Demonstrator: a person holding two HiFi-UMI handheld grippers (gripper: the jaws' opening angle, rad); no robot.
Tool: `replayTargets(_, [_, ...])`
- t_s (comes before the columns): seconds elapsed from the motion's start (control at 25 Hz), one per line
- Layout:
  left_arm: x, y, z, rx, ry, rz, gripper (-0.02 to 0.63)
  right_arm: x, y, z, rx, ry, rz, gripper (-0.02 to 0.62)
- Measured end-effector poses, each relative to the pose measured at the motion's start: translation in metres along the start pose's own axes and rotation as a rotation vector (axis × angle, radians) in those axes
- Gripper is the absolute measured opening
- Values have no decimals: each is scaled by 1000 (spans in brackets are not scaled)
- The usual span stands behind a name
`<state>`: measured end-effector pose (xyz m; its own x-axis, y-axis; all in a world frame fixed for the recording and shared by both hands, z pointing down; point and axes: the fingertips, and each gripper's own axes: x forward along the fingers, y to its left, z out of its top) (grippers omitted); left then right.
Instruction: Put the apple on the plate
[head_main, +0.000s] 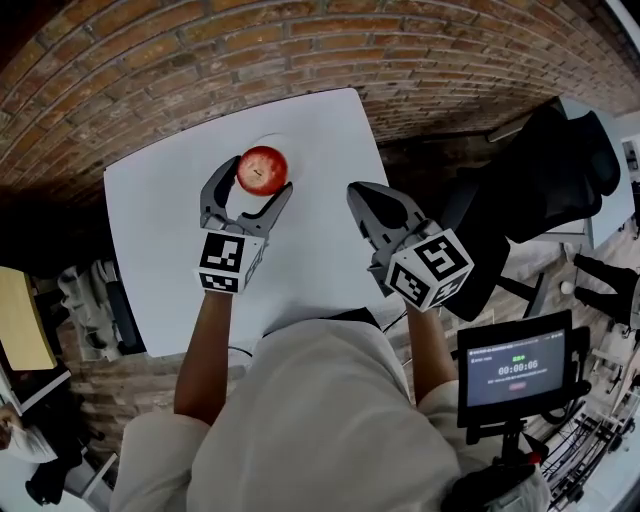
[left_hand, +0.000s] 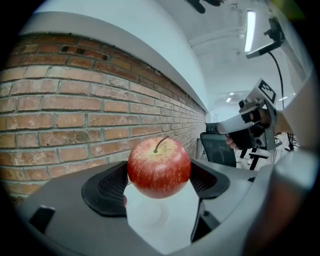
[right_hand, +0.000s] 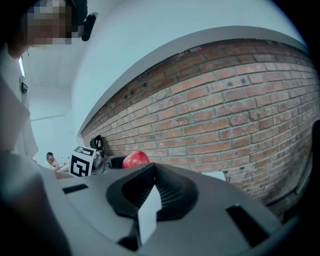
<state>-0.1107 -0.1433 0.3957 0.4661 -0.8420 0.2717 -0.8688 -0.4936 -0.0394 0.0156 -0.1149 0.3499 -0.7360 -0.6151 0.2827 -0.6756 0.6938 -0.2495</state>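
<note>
A red apple (head_main: 262, 169) is clamped between the black pads of my left gripper (head_main: 256, 186), which is shut on it. In the left gripper view the apple (left_hand: 159, 167) hangs stem up a little above a white plate (left_hand: 150, 218). That plate's rim (head_main: 276, 138) shows faintly at the far side of the white table (head_main: 160, 230). My right gripper (head_main: 360, 198) hovers over the table's right part, shut and holding nothing. From the right gripper view (right_hand: 149, 182) the apple (right_hand: 135, 159) shows to the left, in front of the brick wall.
The brick wall (head_main: 200, 60) lies just beyond the table's far edge. A black chair (head_main: 560, 170) stands off the table's right side. A tablet with a timer (head_main: 517, 370) sits at the lower right, beside the person.
</note>
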Motion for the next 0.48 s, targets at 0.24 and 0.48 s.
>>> replayTargets(0.24, [9,-2,-7,-7,19,0,390,6,-11,-6,19,14,4,4])
replayTargets(0.48, [32,3,-22,-5,33,-12,390,21,-32,-18,49,36,-7,3])
